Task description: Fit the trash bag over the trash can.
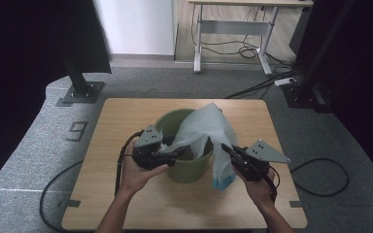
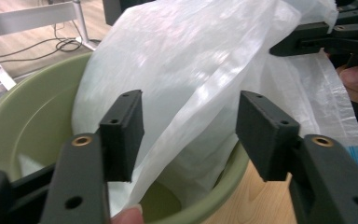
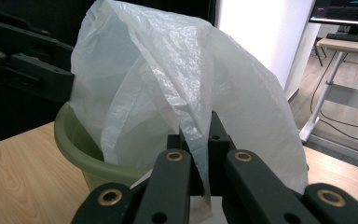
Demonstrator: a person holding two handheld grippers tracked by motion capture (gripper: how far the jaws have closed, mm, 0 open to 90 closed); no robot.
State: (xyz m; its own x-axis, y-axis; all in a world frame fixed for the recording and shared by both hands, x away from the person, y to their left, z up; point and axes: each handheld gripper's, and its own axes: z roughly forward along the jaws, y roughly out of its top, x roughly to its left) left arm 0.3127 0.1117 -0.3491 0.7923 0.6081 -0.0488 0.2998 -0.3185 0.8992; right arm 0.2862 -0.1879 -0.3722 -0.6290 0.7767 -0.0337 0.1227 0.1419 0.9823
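Right claw (image 3: 200,182) is clamped on the plastic bag (image 3: 177,84), which stands upright, long axis vertical, draped into the green bin (image 1: 187,167). Left claw (image 2: 191,135) stands wide, gripping nothing.

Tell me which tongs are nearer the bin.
Left. The left tongs hang open at the bin's near rim, astride the bag. The right tongs pinch the bag beside the bin.

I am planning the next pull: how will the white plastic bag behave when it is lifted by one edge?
The plastic bag is thin and creased, so it will probably flop and fold. The right gripper, pinching one fold, holds its top up, so it seems very light. Draped into the green bucket, it may slide out easily.
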